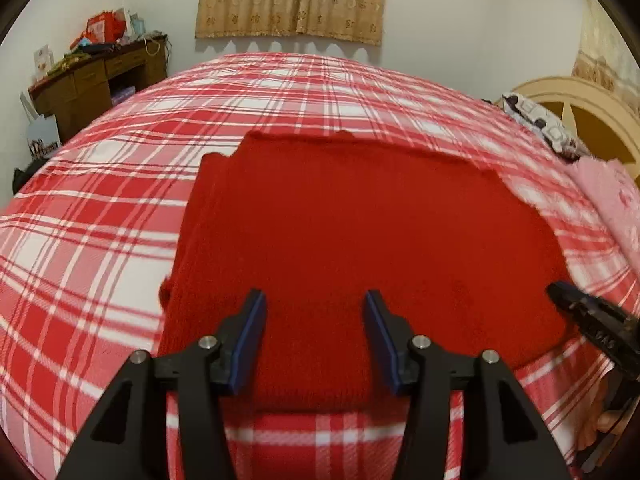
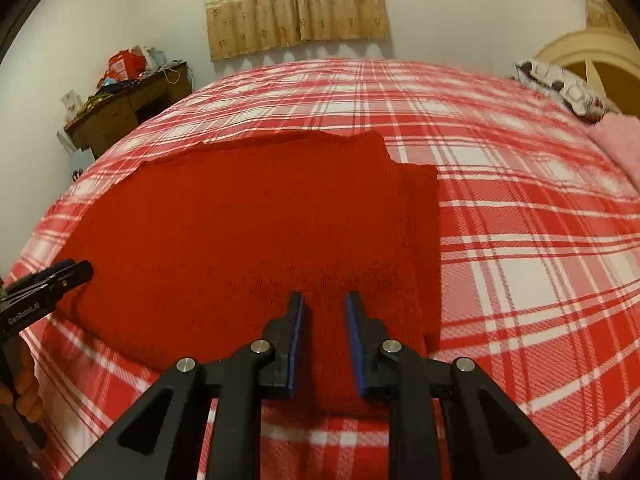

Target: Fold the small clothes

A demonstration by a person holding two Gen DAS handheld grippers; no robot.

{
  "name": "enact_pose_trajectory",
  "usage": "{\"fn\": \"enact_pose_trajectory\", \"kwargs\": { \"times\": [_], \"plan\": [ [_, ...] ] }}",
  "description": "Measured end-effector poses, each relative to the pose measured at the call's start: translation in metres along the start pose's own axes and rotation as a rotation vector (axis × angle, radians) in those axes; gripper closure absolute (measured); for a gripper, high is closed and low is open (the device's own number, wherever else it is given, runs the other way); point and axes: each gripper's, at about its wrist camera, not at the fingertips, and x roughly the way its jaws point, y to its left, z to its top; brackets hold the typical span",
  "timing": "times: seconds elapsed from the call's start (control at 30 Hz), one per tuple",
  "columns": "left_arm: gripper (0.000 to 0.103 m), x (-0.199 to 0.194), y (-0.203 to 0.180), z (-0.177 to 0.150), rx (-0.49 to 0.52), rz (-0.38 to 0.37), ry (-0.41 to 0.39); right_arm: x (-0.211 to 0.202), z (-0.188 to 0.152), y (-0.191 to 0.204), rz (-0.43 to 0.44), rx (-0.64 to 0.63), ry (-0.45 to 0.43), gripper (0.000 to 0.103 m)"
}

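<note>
A red knit garment (image 1: pixel 340 220) (image 2: pixel 248 220) lies folded flat in a rough rectangle on the plaid bed sheet (image 1: pixel 100 220) (image 2: pixel 540 260). My left gripper (image 1: pixel 315 294) hovers over the garment's near edge toward its left side, jaws wide apart with nothing between the pads. My right gripper (image 2: pixel 324 295) hangs over the near edge toward the right side, with a narrow gap between its pads and no cloth pinched. Each gripper's tip also shows in the other view: the right gripper (image 1: pixel 560 292) at the garment's right edge, the left gripper (image 2: pixel 80 270) at its left edge.
A cluttered wooden desk (image 1: pixel 92 80) (image 2: pixel 128 108) stands against the wall at the far left. A patterned pillow (image 1: pixel 540 124) (image 2: pixel 568 88) and a pink blanket (image 1: pixel 608 192) (image 2: pixel 616 136) lie at the right by the headboard (image 1: pixel 580 108). A person's hand (image 2: pixel 24 396) holds the left gripper.
</note>
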Motion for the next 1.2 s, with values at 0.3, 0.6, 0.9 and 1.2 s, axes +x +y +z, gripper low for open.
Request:
{"fn": "enact_pose_trajectory", "kwargs": {
  "times": [0.3, 0.6, 0.9, 1.2],
  "plan": [
    [0.043, -0.003, -0.001, -0.022, 0.011, 0.045, -0.021, -0.015, -0.024, -0.006, 0.005, 0.011, 0.004, 0.082],
    [0.037, -0.01, 0.001, -0.031, 0.005, 0.078, -0.014, -0.013, -0.026, -0.014, 0.045, 0.044, -0.025, 0.082],
    [0.033, -0.017, 0.005, -0.026, -0.027, 0.137, 0.037, -0.012, -0.026, -0.013, 0.041, 0.04, -0.028, 0.082],
    [0.01, -0.034, 0.029, -0.014, -0.083, 0.125, 0.002, -0.018, -0.018, -0.009, 0.022, 0.044, -0.007, 0.082]
  ]
}}
